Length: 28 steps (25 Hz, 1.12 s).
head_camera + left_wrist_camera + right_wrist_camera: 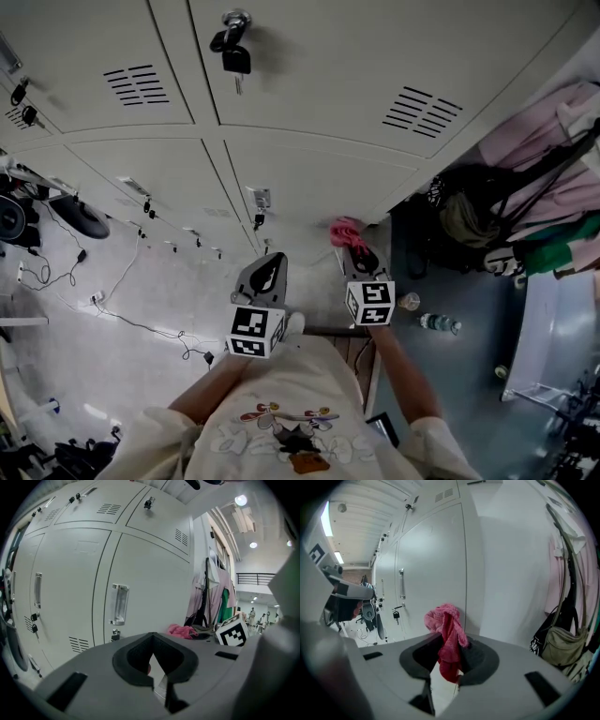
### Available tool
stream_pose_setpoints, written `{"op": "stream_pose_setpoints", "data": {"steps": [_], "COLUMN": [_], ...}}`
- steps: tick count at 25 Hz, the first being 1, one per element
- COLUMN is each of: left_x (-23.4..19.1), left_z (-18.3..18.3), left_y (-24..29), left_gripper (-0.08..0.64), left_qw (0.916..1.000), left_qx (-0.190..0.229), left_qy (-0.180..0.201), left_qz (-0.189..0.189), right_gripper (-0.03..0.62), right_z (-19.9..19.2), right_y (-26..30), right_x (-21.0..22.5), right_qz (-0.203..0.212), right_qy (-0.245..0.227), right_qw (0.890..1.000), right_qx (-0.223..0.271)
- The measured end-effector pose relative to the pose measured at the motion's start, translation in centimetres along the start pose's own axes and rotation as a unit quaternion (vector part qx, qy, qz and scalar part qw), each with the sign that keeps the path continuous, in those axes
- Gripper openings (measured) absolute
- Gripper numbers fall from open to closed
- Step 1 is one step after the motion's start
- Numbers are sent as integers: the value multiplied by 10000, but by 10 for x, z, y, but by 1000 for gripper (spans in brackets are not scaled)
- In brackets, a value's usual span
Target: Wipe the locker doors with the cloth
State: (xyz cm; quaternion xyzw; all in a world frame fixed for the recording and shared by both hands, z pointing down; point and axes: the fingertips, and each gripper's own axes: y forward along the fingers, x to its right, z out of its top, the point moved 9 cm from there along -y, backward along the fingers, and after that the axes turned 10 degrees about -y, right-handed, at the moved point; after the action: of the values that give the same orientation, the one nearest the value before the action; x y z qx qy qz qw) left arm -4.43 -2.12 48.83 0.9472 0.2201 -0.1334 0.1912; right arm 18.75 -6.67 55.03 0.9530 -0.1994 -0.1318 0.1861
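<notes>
By the locker doors (pixel 309 178), the pink cloth (pixel 443 616) sits clamped in the right gripper (pixel 449 639); the left gripper (pixel 152 638) is closed.

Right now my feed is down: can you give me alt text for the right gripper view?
The right gripper has its jaws shut on a pink cloth that bunches up above them, in front of pale grey locker doors. A tan bag hangs below clothes at the right.

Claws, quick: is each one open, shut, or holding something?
Left claw: shut, empty.
Right claw: shut on the pink cloth.
</notes>
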Motion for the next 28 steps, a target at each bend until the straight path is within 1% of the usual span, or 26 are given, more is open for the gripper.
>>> {"op": "stream_pose_setpoints", "data": {"steps": [5,9,12,16,21,26,28], "left_x": [-15,-27,-37,-40,-37,-35,-35], "left_z": [11,14,26,54,93,116,124], "left_y": [-9,-14,-16,-11,2,11,13], "left_gripper": [6,5,6,5,5,5,5], "left_qw": [9993,9982,9968,9962,9948,9941,9935], "left_qx": [213,278,422,578,798,866,906], "left_qy": [-133,-128,-121,-10,155,400,488], "left_qz": [283,516,668,657,619,515,492], "right_gripper": [107,107,107,107,107,107,107], "right_z": [8,14,19,22,29,28,24], "right_y": [7,21,31,41,51,56,58], "right_x": [-30,-57,-77,-97,-108,-117,-121], "right_qz": [464,847,1129,1421,1544,1788,1814], "right_qy": [-215,-402,-524,-355,-391,-339,-375], "right_qw": [9986,9955,9920,9891,9870,9832,9827], "right_qx": [101,151,190,158,214,106,72]}}
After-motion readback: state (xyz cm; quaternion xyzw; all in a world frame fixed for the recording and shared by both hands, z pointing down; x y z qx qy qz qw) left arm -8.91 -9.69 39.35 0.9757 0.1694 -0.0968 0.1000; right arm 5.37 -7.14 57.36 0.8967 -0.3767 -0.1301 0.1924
